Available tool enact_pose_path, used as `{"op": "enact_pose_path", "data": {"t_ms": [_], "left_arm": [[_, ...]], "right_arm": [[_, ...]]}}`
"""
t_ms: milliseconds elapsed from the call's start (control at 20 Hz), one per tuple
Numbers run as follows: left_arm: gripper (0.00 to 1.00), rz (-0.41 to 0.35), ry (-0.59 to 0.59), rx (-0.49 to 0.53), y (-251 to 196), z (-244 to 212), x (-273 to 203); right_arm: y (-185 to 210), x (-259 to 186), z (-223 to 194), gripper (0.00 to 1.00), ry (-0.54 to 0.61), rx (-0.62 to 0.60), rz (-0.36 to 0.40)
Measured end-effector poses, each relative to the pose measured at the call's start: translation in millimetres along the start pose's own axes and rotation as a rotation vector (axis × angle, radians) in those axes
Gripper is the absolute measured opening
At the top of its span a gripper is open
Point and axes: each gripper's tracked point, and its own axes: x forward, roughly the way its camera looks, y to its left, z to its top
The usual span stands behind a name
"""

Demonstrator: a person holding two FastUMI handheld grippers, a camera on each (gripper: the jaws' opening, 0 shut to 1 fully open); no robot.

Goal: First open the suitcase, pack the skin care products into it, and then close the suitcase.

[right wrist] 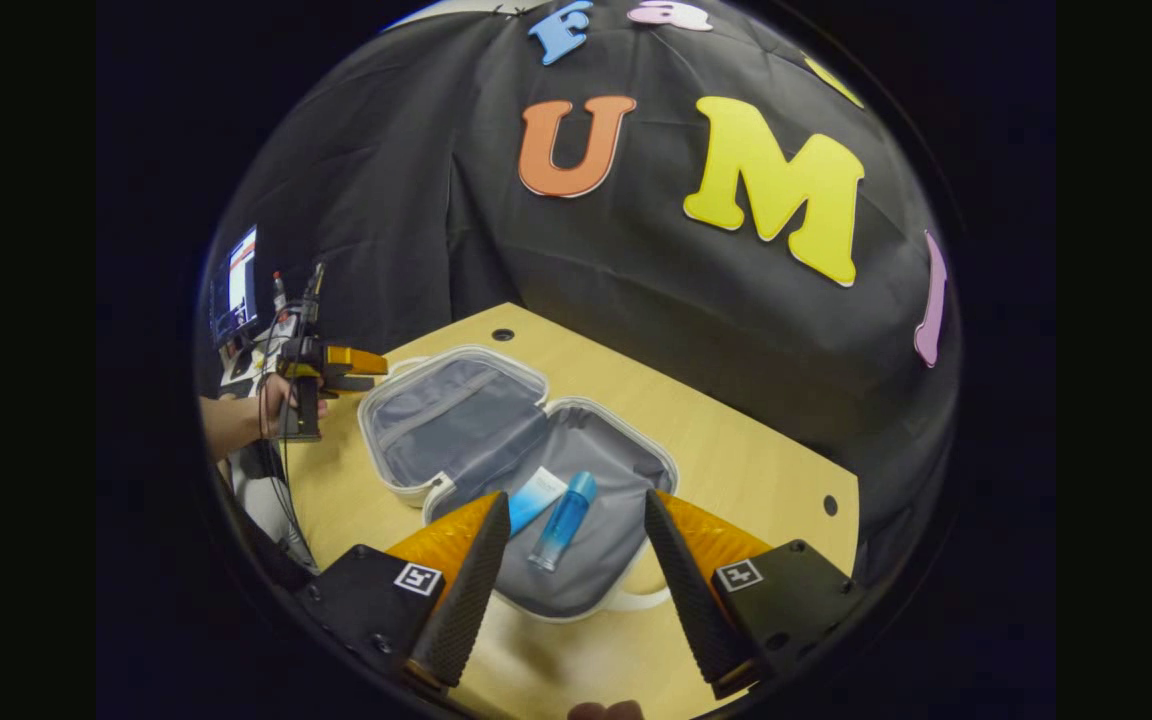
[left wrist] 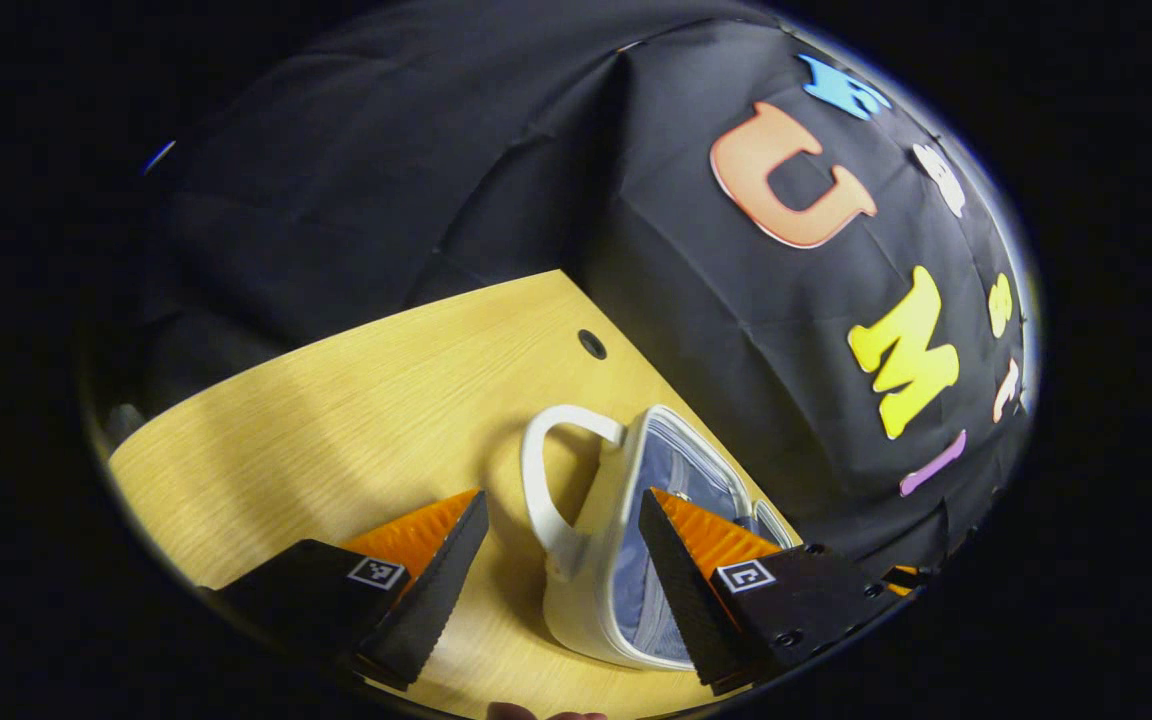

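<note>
Suitcase open, products inside, closing ahead

We see the small suitcase (right wrist: 496, 440) lying open on the wooden surface (right wrist: 736, 450), a blue bottle (right wrist: 563, 520) and a flat packet (right wrist: 536, 497) resting in its near half. Our right hand-held gripper (right wrist: 576, 570) hovers above with fingers apart, empty; the left hand-held gripper (left wrist: 561, 575), also spread, straddles the shell's white handle (left wrist: 546, 480). We judge the shell light, stiff and slick, so push the lid's rim.

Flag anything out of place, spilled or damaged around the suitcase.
Nothing stands out. The suitcase lies open flat on the table, with a blue bottle and a small box lying loose in one half. No spill or damage visible.
</note>
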Motion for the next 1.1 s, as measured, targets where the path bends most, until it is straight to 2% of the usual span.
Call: {"op": "enact_pose_path", "data": {"t_ms": [150,250,350,500,550,600,650,700,750,850,900,1100], "left_arm": [[0.96,-0.008,0.008,-0.144,2.8,6.5,20.3],[0.95,-0.014,0.025,-0.188,1.4,4.0,34.0],[0.84,-0.011,0.041,-0.214,3.2,5.4,44.4],[0.61,0.011,0.055,-0.242,7.7,6.0,55.0],[0.43,0.011,0.059,-0.252,6.9,4.8,57.7],[0.44,0.013,0.068,-0.264,4.9,2.7,59.6],[0.19,0.013,0.083,-0.275,3.8,0.1,62.2],[0.27,0.032,0.096,-0.279,6.6,-2.2,63.8],[0.18,0.032,0.103,-0.295,6.2,-1.3,63.5],[0.10,-0.004,0.081,-0.321,-10.5,9.7,57.3],[0.06,0.000,0.069,-0.294,-16.5,14.8,49.3],[0.04,0.007,0.011,-0.193,-58.0,40.5,24.2]], "right_arm": [[-2.5,-1.1,1.2,0.79,0.002,0.016,-0.004],[-5.0,-0.4,0.9,0.81,0.009,0.017,-0.007],[-7.0,0.0,2.9,0.81,0.009,0.032,-0.009],[-10.1,-2.1,4.7,0.81,0.000,0.050,-0.012],[-13.2,-2.7,4.2,0.81,-0.001,0.053,-0.016],[-15.9,-3.5,4.1,0.81,-0.002,0.059,-0.019],[-17.7,-5.4,2.6,0.81,-0.004,0.071,-0.023],[-20.0,-5.8,1.3,0.81,-0.005,0.078,-0.025],[-21.5,-7.7,0.6,0.81,-0.007,0.084,-0.027],[-25.6,-13.6,0.9,0.81,-0.026,0.104,-0.029],[-28.4,-16.3,2.1,0.81,-0.039,0.120,-0.030],[-36.1,-24.4,4.2,0.81,-0.075,0.159,-0.015]]}}
